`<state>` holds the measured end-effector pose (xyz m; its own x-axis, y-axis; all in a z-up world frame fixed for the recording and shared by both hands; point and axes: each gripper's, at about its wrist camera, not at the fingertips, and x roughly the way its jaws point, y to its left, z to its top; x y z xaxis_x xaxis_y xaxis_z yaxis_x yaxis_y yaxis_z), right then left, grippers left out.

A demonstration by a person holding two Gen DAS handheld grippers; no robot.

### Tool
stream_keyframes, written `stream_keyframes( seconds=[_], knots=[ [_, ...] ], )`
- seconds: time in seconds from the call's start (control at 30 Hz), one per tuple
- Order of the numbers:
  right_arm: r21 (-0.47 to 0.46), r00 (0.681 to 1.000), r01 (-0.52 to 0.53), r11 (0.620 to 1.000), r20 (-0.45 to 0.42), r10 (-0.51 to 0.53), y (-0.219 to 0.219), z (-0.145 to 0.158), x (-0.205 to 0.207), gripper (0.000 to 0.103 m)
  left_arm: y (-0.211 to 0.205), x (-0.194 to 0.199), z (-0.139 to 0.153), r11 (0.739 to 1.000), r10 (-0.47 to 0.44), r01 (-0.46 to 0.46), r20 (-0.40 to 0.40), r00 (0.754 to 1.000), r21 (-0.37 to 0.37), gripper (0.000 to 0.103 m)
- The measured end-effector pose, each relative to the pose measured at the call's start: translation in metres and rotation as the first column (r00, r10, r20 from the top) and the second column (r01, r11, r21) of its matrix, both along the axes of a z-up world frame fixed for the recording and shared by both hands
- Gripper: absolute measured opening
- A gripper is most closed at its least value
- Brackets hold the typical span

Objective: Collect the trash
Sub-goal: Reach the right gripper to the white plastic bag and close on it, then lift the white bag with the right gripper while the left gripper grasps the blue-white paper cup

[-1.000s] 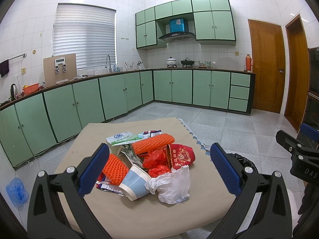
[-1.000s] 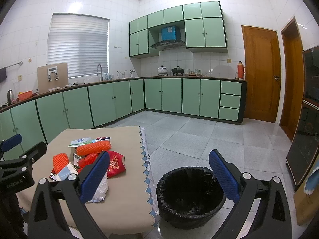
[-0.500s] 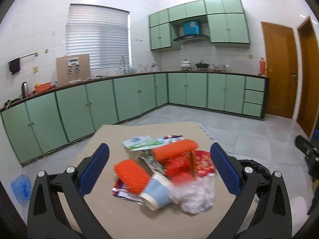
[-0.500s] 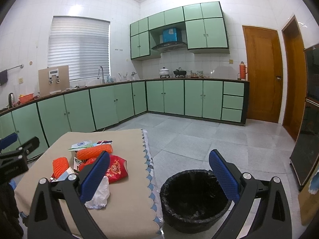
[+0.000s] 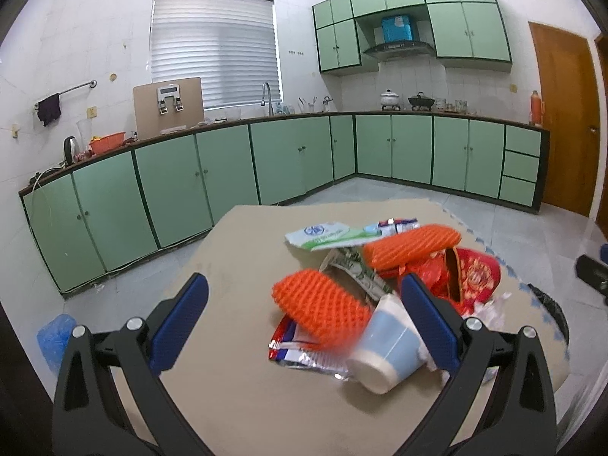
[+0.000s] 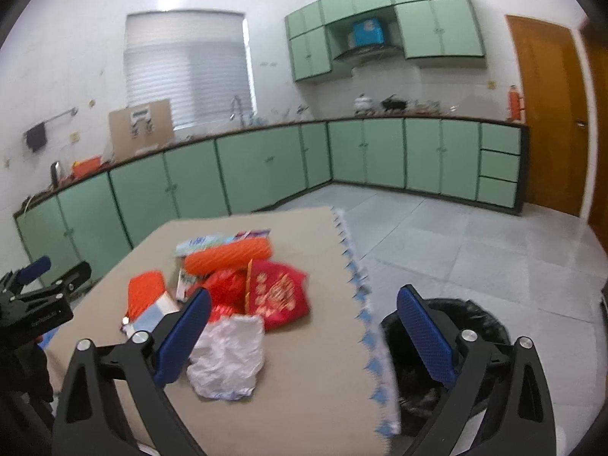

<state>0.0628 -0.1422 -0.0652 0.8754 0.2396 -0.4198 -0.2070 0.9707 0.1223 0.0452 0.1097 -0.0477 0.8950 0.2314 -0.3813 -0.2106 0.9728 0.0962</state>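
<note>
The trash sits heaped at one end of the bench (image 6: 311, 372) – orange foam nets (image 5: 323, 311), a tipped blue paper cup (image 5: 387, 349), a red packet (image 6: 281, 292), a crumpled white bag (image 6: 228, 357) – just beside the lined black bin (image 6: 475, 326) on the floor, likely for a short carry. The left claw (image 5: 304, 326) hangs wide open over the heap, gripping nothing; the right claw (image 6: 304, 338) is equally wide and empty, spanning the bench edge and the bin

White tiled walls (image 5: 76, 38) enclose the kitchen. Green cabinets (image 5: 288, 159) line two walls. Window with closed blind (image 5: 214, 49) at rear left. Wooden door (image 5: 562, 121) at right. Grey tiled floor (image 6: 475, 235).
</note>
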Motion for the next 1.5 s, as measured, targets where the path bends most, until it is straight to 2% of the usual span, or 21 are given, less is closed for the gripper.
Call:
stream_keyframes(
  seconds=[0.27, 0.47, 0.57, 0.63, 0.67, 0.73, 0.8, 0.93, 1.0, 1.07, 1.1, 1.13, 1.17, 1.27, 1.33, 1.43, 1.47, 1.5],
  knots=[
    [-0.018, 0.996, -0.078, 0.997, -0.054, 0.077, 0.039, -0.039, 0.011, 0.082, 0.012, 0.006, -0.033, 0.999, -0.007, 0.006, -0.025, 1.0, -0.038, 0.098],
    [-0.037, 0.981, -0.146, 0.989, -0.137, 0.14, 0.058, -0.059, 0.022, 0.064, 0.022, 0.006, -0.042, 0.998, 0.014, -0.017, -0.038, 0.999, -0.056, 0.098],
    [-0.03, 0.965, -0.196, 0.98, -0.183, 0.188, 0.066, -0.069, 0.025, 0.05, 0.023, 0.007, -0.045, 0.999, 0.016, -0.018, -0.046, 0.999, -0.049, 0.098],
    [-0.019, 0.955, -0.229, 0.973, -0.2, 0.221, 0.068, -0.071, 0.025, 0.032, 0.023, 0.007, -0.047, 0.999, 0.012, -0.015, -0.05, 0.999, -0.046, 0.098],
    [-0.012, 0.948, -0.253, 0.967, -0.2, 0.246, 0.069, -0.071, 0.024, 0.027, 0.024, 0.008, -0.048, 0.999, 0.009, -0.012, -0.053, 0.999, -0.048, 0.098],
    [0.0, 0.935, -0.297, 0.955, -0.2, 0.291, 0.07, -0.07, 0.021, 0.005, 0.024, 0.009, -0.051, 0.998, 0.003, -0.006, -0.062, 0.998, -0.057, 0.098],
    [-0.019, 0.935, -0.308, 0.951, -0.192, 0.299, 0.072, -0.069, 0.017, 0.001, 0.023, 0.009, -0.054, 0.998, -0.007, 0.002, -0.069, 0.998, -0.066, 0.098],
    [-0.052, 0.947, -0.291, 0.955, -0.155, 0.28, 0.069, -0.059, 0.008, 0.001, 0.015, 0.01, -0.058, 0.997, -0.04, 0.034, -0.081, 0.996, -0.076, 0.098],
    [-0.03, 0.947, -0.288, 0.957, -0.158, 0.28, 0.064, -0.055, 0.008, 0.001, 0.009, 0.011, -0.059, 0.996, -0.056, 0.05, -0.082, 0.995, -0.072, 0.098],
    [-0.021, 0.946, -0.289, 0.957, -0.16, 0.282, 0.061, -0.053, 0.009, 0.007, 0.005, 0.011, -0.059, 0.996, -0.063, 0.058, -0.081, 0.995, -0.066, 0.098],
    [-0.022, 0.944, -0.293, 0.956, -0.164, 0.285, 0.061, -0.053, 0.008, 0.024, 0.004, 0.011, -0.058, 0.996, -0.065, 0.06, -0.08, 0.995, -0.065, 0.098],
    [-0.024, 0.944, -0.292, 0.956, -0.167, 0.284, 0.062, -0.055, 0.008, 0.047, 0.003, 0.011, -0.058, 0.996, -0.065, 0.06, -0.079, 0.995, -0.066, 0.098],
    [-0.025, 0.946, -0.285, 0.958, -0.17, 0.277, 0.062, -0.057, 0.007, 0.056, 0.003, 0.011, -0.058, 0.996, -0.063, 0.058, -0.078, 0.995, -0.065, 0.098],
    [-0.028, 0.943, -0.284, 0.958, -0.191, 0.274, 0.065, -0.062, 0.011, 0.062, 0.006, 0.012, -0.057, 0.997, -0.05, 0.045, -0.078, 0.996, -0.061, 0.098],
    [-0.026, 0.942, -0.271, 0.962, -0.212, 0.26, 0.064, -0.067, 0.015, 0.072, 0.009, 0.012, -0.057, 0.998, -0.041, 0.036, -0.081, 0.996, -0.061, 0.098],
    [-0.002, 0.932, -0.273, 0.962, -0.248, 0.264, 0.063, -0.075, 0.023, 0.072, 0.013, 0.014, -0.058, 0.998, -0.032, 0.027, -0.088, 0.996, -0.06, 0.098],
    [0.007, 0.927, -0.281, 0.96, -0.256, 0.273, 0.062, -0.076, 0.024, 0.069, 0.013, 0.014, -0.058, 0.998, -0.032, 0.026, -0.089, 0.996, -0.061, 0.098],
    [0.024, 0.919, -0.295, 0.955, -0.268, 0.291, 0.062, -0.078, 0.026, 0.055, 0.014, 0.014, -0.058, 0.998, -0.032, 0.026, -0.09, 0.995, -0.062, 0.098]
  ],
)
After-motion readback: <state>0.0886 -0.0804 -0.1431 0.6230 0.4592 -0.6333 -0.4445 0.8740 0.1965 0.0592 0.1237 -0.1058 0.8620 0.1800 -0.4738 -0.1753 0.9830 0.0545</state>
